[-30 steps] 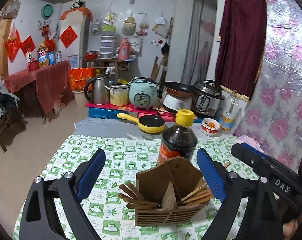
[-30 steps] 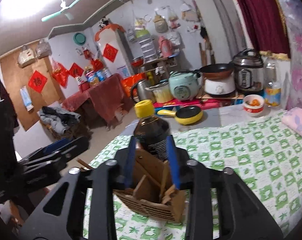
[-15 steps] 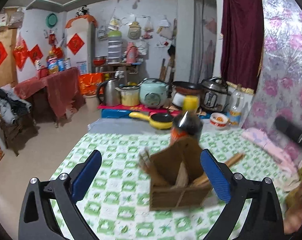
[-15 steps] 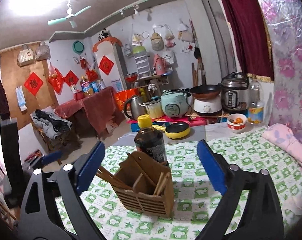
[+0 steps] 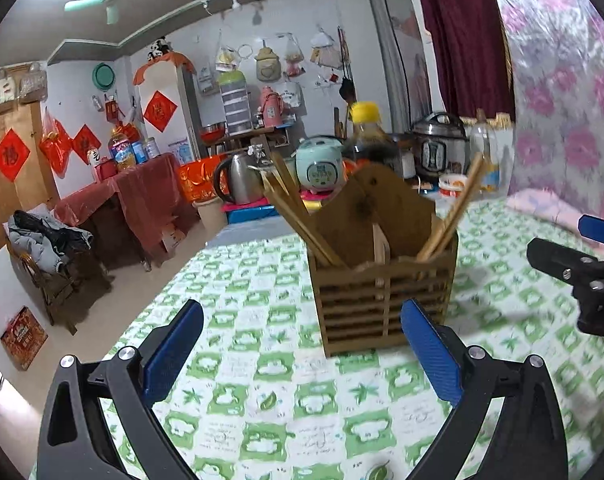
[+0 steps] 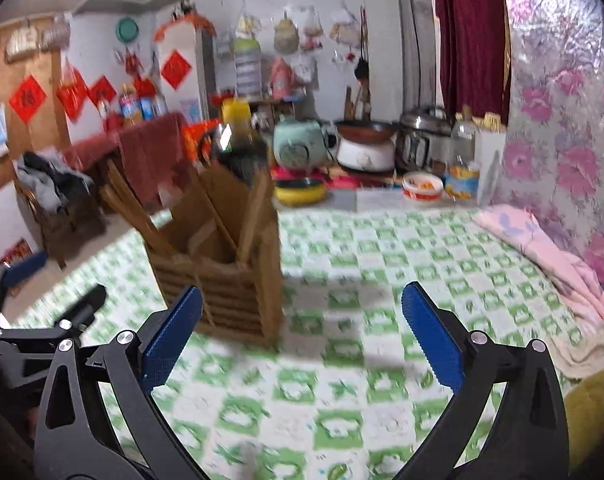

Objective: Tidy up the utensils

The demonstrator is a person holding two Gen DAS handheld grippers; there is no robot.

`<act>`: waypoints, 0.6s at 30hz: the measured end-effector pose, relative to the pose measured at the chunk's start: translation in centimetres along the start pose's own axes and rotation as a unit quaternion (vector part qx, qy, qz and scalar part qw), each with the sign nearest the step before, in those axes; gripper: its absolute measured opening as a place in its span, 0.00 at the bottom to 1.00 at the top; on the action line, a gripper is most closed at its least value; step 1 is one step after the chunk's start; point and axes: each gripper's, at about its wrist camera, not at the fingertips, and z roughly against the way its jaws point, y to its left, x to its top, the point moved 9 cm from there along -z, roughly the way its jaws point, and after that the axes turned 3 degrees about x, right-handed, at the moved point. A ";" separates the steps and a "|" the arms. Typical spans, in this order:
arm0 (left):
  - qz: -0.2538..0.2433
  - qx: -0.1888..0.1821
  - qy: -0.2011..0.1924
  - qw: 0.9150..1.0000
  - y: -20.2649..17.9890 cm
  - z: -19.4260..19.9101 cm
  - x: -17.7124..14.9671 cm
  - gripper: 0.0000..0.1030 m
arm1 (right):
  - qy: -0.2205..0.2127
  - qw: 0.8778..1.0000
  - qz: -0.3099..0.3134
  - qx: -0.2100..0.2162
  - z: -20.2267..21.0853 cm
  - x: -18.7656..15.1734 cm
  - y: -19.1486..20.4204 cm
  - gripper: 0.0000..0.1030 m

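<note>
A slatted wooden utensil holder [image 5: 381, 296] stands upright on the green checked tablecloth [image 5: 262, 380]; it also shows, blurred, in the right wrist view [image 6: 230, 284]. Wooden chopsticks [image 5: 298, 216] lean out of its compartments. My left gripper [image 5: 302, 356] is open and empty, just in front of the holder. My right gripper [image 6: 302, 340] is open and empty, to the right of the holder. The right gripper shows at the right edge of the left wrist view [image 5: 581, 264].
A dark sauce bottle with a yellow cap [image 5: 367, 136] stands right behind the holder. A pink cloth [image 6: 541, 248] lies along the right side by the floral wall. A yellow pan [image 6: 300, 192], cookers and a kettle [image 5: 238, 180] stand beyond the table's far edge.
The right gripper opened, let go of the holder and drew back to the right. Both grippers dropped lower and pulled back; the holder now stands free on the cloth.
</note>
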 end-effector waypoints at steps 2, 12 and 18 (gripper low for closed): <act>-0.001 -0.004 0.014 1.000 -0.2 -0.5 -0.8 0.94 | 0.015 1.000 -0.008 -0.002 -0.6 -0.9 -0.3 0.94; 0.015 -0.005 0.047 0.999 0.5 -1.3 -1.7 0.94 | 0.006 1.000 -0.001 -0.018 -0.1 -1.7 0.0 0.94; 0.020 0.018 0.059 0.998 1.0 -1.5 -2.0 0.95 | 0.008 1.000 -0.017 -0.010 0.2 -2.1 -0.4 0.94</act>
